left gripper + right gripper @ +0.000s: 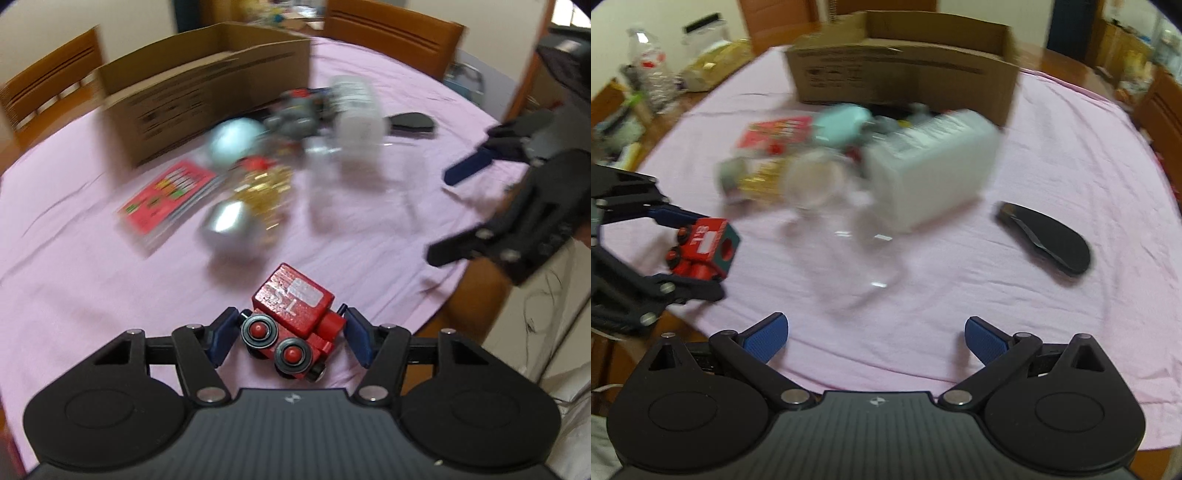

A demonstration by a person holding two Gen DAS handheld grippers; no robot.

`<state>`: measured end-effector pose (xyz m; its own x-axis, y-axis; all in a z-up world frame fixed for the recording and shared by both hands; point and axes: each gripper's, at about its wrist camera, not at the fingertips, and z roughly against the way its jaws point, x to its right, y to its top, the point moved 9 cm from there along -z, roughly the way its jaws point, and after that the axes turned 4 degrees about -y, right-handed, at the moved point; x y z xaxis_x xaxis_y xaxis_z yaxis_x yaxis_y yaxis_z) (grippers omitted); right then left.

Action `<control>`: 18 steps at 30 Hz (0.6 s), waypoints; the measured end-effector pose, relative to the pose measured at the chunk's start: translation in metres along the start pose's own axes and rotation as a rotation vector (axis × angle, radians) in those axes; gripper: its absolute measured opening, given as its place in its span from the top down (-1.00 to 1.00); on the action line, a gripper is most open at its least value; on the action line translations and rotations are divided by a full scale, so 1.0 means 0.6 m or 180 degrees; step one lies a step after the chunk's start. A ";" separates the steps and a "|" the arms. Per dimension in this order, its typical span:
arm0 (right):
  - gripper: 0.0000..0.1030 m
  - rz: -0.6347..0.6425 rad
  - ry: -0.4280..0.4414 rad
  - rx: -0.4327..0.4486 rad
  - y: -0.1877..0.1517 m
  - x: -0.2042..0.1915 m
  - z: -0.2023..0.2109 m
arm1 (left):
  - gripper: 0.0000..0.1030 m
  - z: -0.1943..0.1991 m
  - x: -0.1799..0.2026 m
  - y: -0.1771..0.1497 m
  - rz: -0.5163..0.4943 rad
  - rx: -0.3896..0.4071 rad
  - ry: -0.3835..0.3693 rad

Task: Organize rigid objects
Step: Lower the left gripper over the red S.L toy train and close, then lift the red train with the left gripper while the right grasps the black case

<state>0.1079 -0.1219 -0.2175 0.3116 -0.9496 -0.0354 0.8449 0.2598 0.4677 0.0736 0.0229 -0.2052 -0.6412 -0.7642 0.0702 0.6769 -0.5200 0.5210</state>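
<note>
A red wooden toy train (291,302) with black wheels sits between the blue pads of my left gripper (290,328), which is shut on it. The right wrist view shows the same toy train (705,243) held in the left gripper (701,254) near the table's left edge. My right gripper (875,332) stands open over the pink cloth with nothing between its fingers; the left wrist view shows this right gripper (454,210) at the right. An open cardboard box (207,85) (905,70) stands at the back.
A blurred pile lies before the box: a white container (931,166), silver egg (225,221), pale blue egg (232,142), gold object (266,192), red card pack (166,195), clear plastic (849,240). A flat black object (1049,236) lies apart. Wooden chairs (391,33) ring the table.
</note>
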 end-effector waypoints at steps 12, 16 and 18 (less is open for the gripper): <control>-1.00 -0.0300 -0.0596 -0.0019 0.002 0.063 0.004 | -0.19 0.015 -0.093 -0.011 0.0568 0.0139 0.0385; -1.00 -0.0668 -0.0941 0.0081 -0.003 0.131 0.007 | -0.19 0.012 -0.108 -0.007 0.0685 0.0180 0.0450; -1.00 -0.0865 -0.1088 0.0132 -0.002 0.163 0.000 | -0.19 0.010 -0.113 -0.003 0.0723 0.0181 0.0466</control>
<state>0.1372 -0.2149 -0.2213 -0.0873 -0.9878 0.1289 0.8559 -0.0082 0.5171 0.1138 0.0779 -0.2061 -0.4134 -0.9079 0.0691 0.7732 -0.3100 0.5532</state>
